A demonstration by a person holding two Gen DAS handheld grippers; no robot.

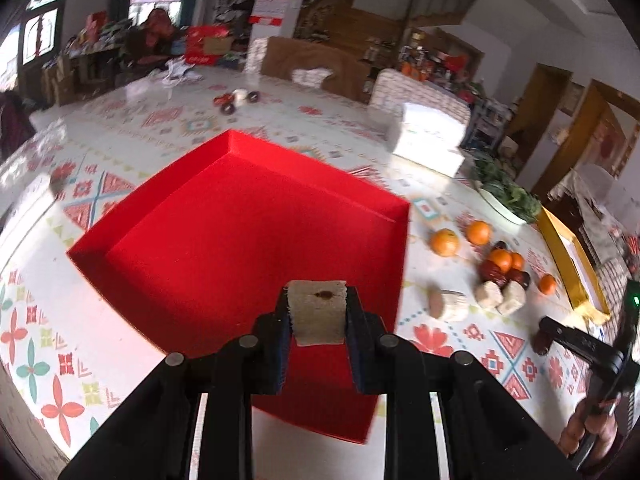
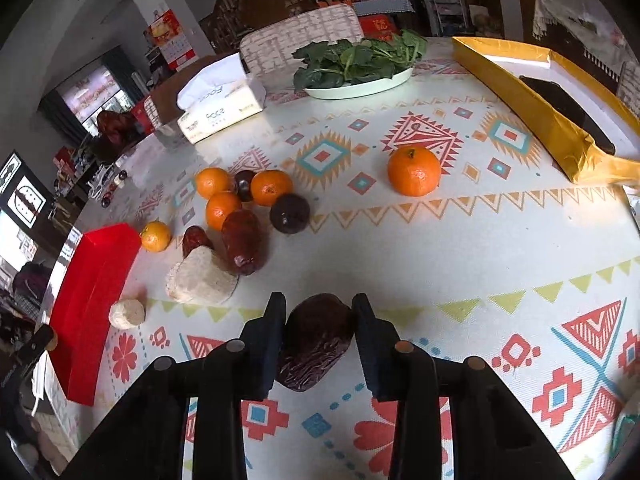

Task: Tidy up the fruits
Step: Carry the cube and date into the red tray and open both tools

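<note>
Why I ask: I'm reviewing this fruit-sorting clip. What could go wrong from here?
1. The beige cut chunk is pinched in the left gripper above the red cardboard tray; it may tumble when released.
2. The right gripper straddles a wrinkled dark-red date; it might slip sideways toward the pale chunks.

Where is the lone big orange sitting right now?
In the right wrist view, the big orange sits alone on the patterned tablecloth, right of the fruit cluster and left of the gold box.
</note>
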